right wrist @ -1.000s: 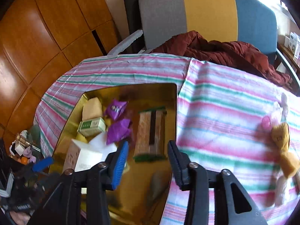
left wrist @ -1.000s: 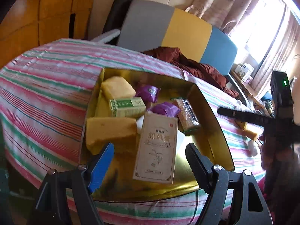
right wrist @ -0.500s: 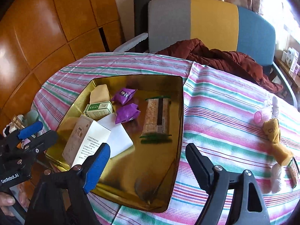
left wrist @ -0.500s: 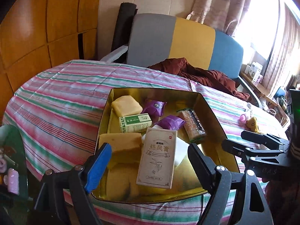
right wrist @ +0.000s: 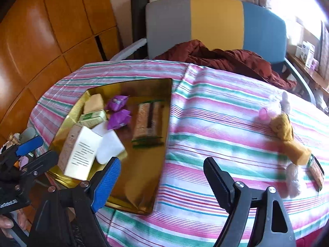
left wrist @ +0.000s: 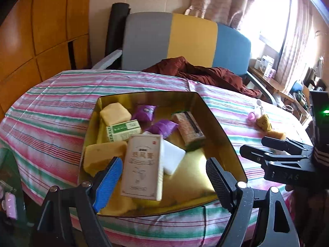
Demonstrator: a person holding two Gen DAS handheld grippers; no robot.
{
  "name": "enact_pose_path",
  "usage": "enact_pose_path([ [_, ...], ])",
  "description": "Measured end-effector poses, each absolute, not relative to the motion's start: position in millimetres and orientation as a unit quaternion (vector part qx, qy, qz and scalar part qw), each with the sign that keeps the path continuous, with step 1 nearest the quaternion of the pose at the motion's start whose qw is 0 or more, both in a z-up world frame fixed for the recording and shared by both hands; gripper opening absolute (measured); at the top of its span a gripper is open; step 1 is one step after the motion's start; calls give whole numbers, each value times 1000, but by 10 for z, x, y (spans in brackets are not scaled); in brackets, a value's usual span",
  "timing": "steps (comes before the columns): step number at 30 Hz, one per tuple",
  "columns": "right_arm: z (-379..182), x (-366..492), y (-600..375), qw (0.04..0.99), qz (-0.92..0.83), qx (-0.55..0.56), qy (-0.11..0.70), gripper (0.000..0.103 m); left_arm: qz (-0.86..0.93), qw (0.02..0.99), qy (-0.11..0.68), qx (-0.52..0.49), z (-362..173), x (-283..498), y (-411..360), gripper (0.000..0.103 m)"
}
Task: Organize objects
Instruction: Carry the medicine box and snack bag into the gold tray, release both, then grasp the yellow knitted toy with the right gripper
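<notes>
Just beyond hand-held gripper (left wrist: pixel 162 177): tray (left wrist: pixel 224 144).

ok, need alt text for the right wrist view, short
A gold tray on a striped tablecloth holds small boxes, two purple packets and a wrapped snack bar. The right claw hangs open and empty over the tray's near edge. A plush toy lies on the cloth to the right.

Both wrist views look steeply down, close over the table's near edge, sharing the gold tray (left wrist: pixel 218 123).
</notes>
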State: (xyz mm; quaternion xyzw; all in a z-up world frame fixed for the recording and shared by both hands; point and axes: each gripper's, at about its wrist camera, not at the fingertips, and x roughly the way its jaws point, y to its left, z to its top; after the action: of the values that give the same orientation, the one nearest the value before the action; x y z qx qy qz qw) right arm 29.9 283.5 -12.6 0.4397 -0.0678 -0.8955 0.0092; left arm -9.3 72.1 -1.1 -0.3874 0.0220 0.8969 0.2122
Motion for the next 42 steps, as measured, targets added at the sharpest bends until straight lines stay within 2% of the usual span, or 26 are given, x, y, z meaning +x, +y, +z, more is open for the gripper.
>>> enact_pose_path([
  [15,-388,562,3686,-72,-871,467,-137,84,881,255,43,-396,-12,-79,1091,84],
  [26,-176,787,4634,-149,-863,439,-201,84,859,310,69,-401,2,-81,1566,86],
  [34,-70,352,5137,-160,-867,441,-170,84,848,327,76,-410,-21,-182,1853,91],
  [42,-535,-420,5476,-136,-844,499,-139,85,840,334,71,-420,-22,-439,2119,91],
])
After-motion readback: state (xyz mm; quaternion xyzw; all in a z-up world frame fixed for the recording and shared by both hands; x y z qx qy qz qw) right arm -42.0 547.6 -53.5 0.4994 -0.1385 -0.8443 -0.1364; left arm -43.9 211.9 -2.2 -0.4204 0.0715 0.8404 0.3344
